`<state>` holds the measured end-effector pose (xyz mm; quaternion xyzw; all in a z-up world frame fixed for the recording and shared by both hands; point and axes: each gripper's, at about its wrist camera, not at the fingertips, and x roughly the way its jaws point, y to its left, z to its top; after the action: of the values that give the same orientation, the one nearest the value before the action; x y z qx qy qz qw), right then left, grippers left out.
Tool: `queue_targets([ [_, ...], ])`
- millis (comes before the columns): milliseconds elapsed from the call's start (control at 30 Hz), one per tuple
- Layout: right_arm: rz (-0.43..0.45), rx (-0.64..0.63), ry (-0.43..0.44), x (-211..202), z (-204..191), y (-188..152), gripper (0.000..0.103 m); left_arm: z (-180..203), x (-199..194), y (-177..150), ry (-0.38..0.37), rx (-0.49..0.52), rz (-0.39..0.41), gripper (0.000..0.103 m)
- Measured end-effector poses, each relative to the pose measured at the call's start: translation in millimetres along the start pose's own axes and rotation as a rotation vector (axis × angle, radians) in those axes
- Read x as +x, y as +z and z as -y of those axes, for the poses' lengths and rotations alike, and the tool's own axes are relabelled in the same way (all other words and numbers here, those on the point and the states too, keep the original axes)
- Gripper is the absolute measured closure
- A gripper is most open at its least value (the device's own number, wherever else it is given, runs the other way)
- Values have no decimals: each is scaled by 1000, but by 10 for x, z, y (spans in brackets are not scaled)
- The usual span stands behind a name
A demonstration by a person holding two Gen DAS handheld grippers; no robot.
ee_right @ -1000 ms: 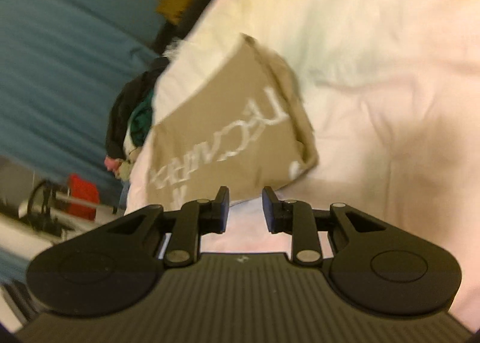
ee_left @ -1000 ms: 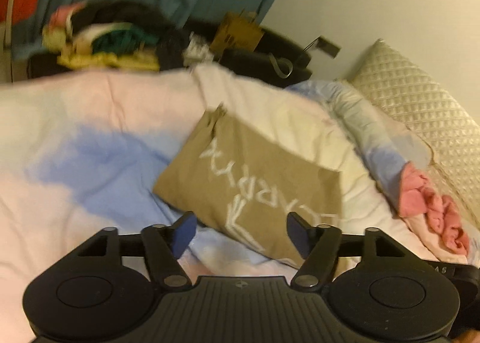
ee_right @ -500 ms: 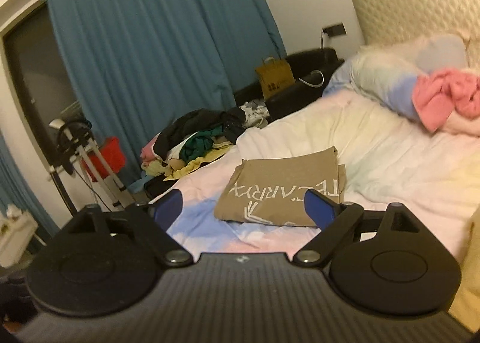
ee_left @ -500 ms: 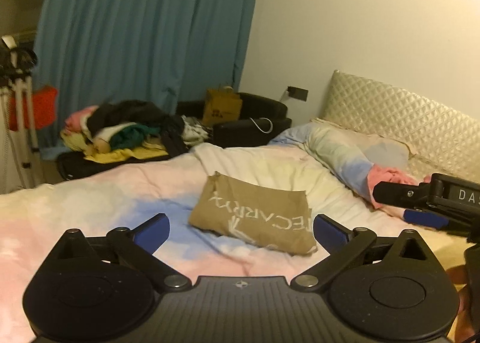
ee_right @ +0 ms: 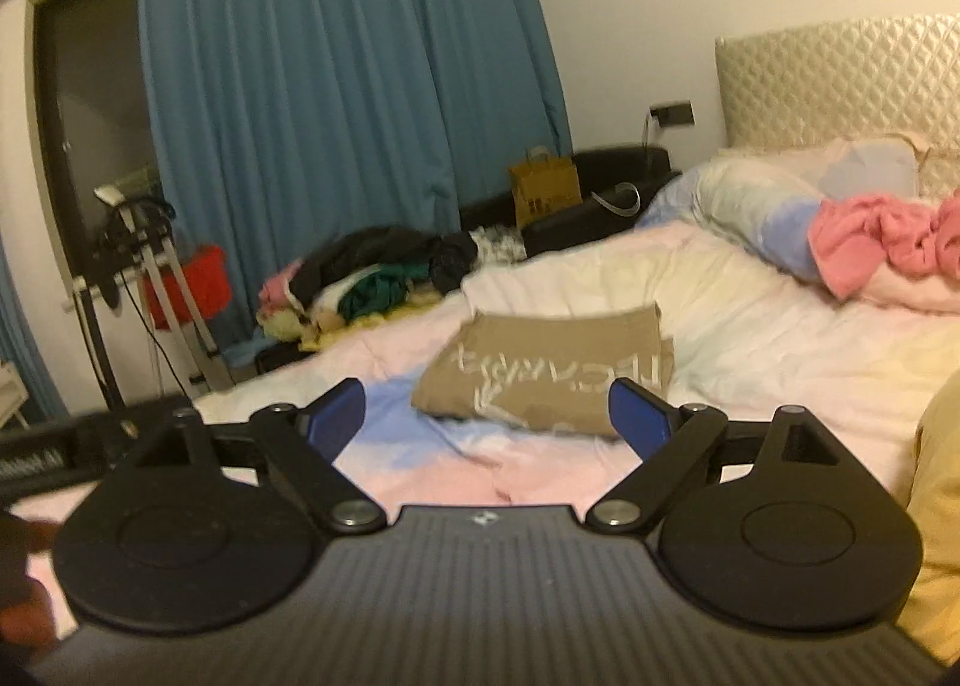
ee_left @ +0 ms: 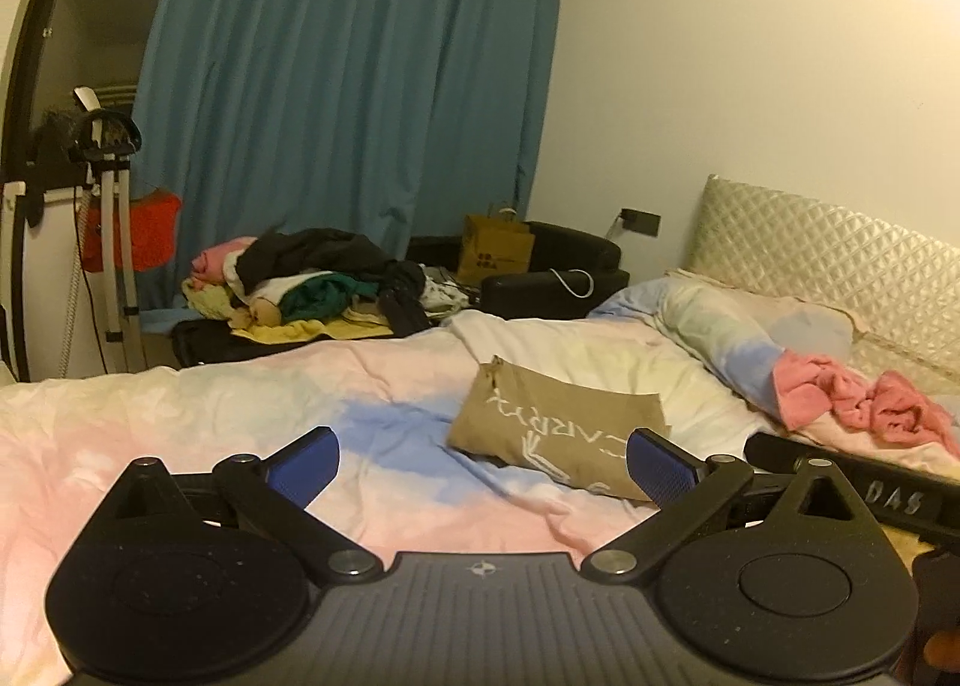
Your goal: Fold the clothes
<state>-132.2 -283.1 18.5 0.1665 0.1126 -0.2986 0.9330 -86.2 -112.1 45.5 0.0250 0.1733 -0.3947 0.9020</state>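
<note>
The tan garment (ee_left: 558, 434) with white lettering lies folded into a compact rectangle on the bed (ee_left: 180, 434), near the middle of the duvet, edges stacked and nothing trailing loose. I judge this item finished: it sits flat and unheld, clear of both tools.

My left hand-held gripper (ee_left: 483, 458) stands spread wide, its blue pads well apart with only bedding and the folded piece visible beyond them. My right hand-held gripper (ee_right: 486, 413) is likewise spread, nothing between its fingers; the folded garment (ee_right: 546, 374) shows ahead of it, well apart from the pads. In the left wrist view the other tool's dark body shows at the right edge.

Outstanding work, as I judge it: a crumpled pink garment (ee_left: 864, 401) lies unfolded against the rolled duvet near the headboard (ee_left: 840, 260), and a mixed pile of clothes (ee_left: 312, 284) sits heaped beyond the far side of the bed, before the blue curtain (ee_left: 360, 86). A yellow fabric (ee_right: 939, 506) shows at the right edge of the right wrist view; what it is I cannot tell.

Assessment: one item done, several visibly remaining. The pink garment appears the nearest candidate.
</note>
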Motion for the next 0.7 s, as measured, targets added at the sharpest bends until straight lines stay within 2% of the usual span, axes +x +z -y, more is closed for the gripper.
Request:
queue_targets([
  [433,-6,-141,-53,112,-254,-152,14,-173,149,-128,48,-22,-42,0],
  [700,-26,-121,-52,126,-222,-154,14,-166,161,-137,66,-7,-47,0],
])
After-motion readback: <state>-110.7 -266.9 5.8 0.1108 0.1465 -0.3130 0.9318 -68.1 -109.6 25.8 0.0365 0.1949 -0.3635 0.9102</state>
